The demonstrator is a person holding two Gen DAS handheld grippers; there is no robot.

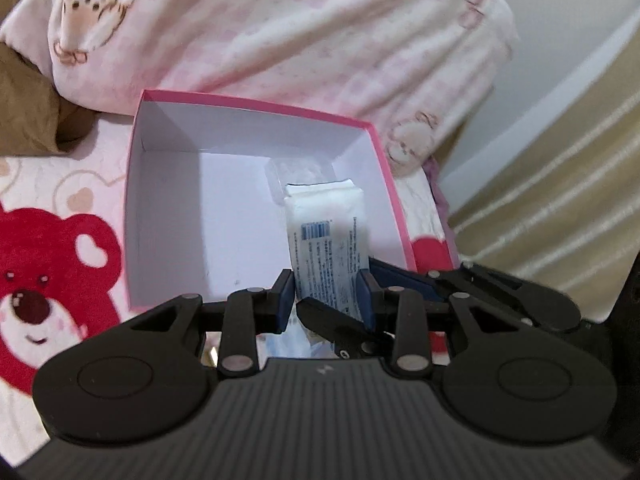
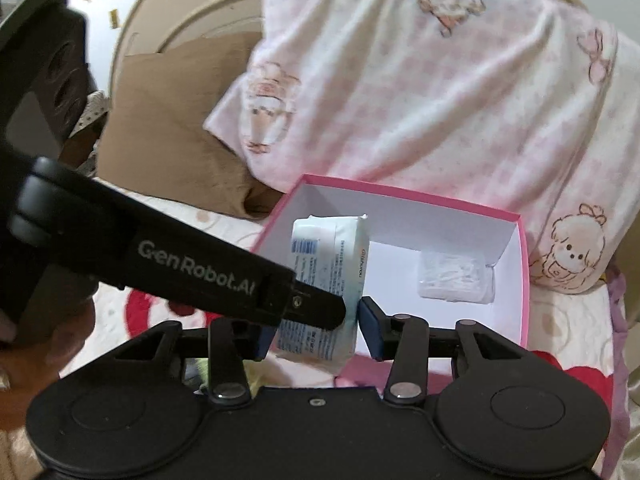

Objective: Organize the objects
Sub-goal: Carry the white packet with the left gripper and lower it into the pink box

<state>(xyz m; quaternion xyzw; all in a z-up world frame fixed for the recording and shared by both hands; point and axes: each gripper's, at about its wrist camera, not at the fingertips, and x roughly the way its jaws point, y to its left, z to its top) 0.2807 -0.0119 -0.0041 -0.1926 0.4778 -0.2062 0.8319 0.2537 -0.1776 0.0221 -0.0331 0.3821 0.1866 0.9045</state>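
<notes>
Over the near wall of the pink box, grips a white tissue packet between the blue pads of the left gripper, both pads pressed flat against its long sides. Carries the packet standing on end with its printed face toward the left wrist camera, top end leaning in over the white interior and lower end out past the near wall. Flanks the same packet with the right gripper, jaws set about packet-wide and pads just beside its two edges; cannot tell from either view whether these pads press or merely sit alongside. Crosses the two tools at the packet, with one black finger of the left gripper lying across the packet's face in the right wrist view. Shows a small clear bag of white swabs lying on the box floor toward the far right corner, apart from the packet. Sets the box on a bear-print sheet, with a rumpled pink blanket just behind it and a brown cushion at the far left.
</notes>
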